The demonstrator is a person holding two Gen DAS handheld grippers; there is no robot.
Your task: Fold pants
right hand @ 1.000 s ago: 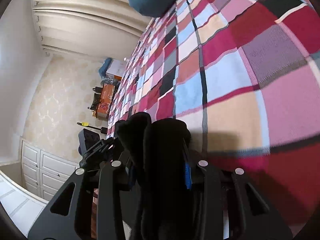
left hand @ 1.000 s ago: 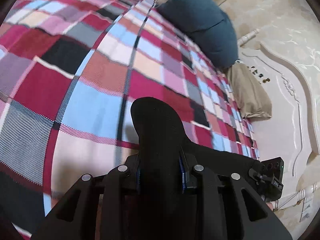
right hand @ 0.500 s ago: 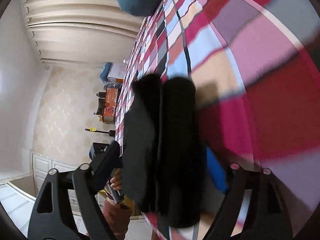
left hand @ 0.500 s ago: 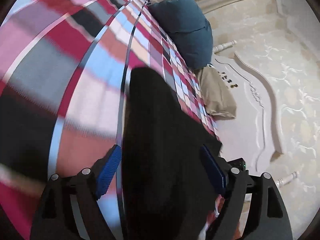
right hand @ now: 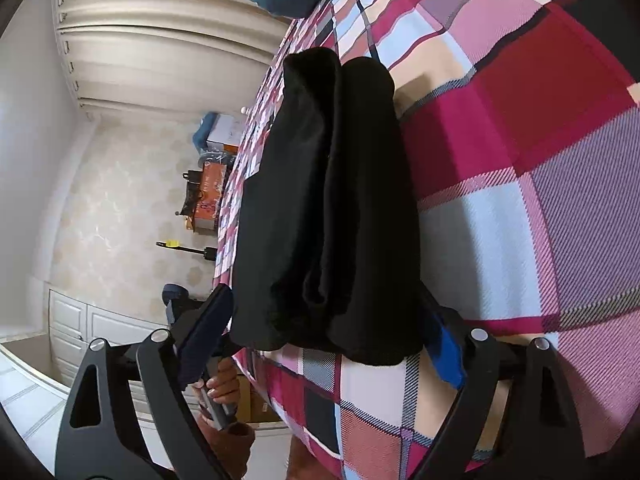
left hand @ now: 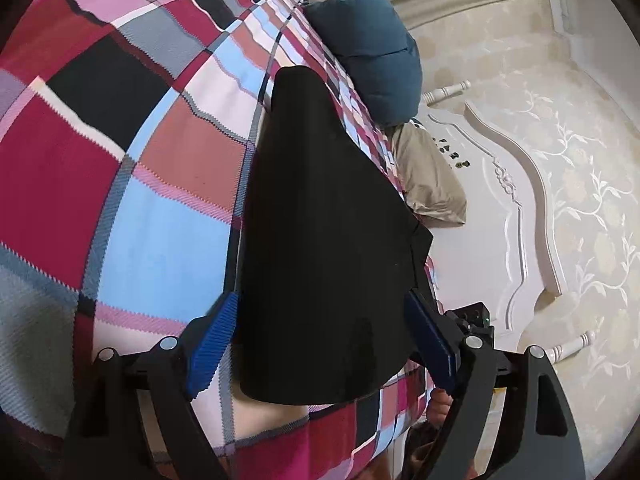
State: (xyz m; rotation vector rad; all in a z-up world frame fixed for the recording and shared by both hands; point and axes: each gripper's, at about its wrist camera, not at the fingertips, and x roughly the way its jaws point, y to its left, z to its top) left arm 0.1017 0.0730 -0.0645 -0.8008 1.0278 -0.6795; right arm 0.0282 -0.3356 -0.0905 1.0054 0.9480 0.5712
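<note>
The black pants (left hand: 320, 200) lie folded in a long narrow bundle on the plaid bed cover (left hand: 100, 160). My left gripper (left hand: 320, 340) stands at the bundle's near end. Its jaws are opening, and the blue pads (left hand: 212, 344) sit clear of the cloth on either side. In the right wrist view the pants (right hand: 328, 184) show two thick folds side by side on the cover (right hand: 540, 120). My right gripper (right hand: 324, 338) straddles their near end. Its jaws are opening too, and its pads (right hand: 448, 352) do not press on the fabric.
A dark blue pillow (left hand: 372, 48) and a beige pillow (left hand: 428, 176) lie against the white carved headboard (left hand: 500, 200). Past the bed's edge are boxes and bags (right hand: 208, 184) on the floor, a white cabinet (right hand: 80, 328) and a hand (right hand: 220, 384) on the other gripper's handle.
Both grippers were shut on the black pants a second ago. They have let go, opened wide and drawn back, leaving the bundle lying on the bed.
</note>
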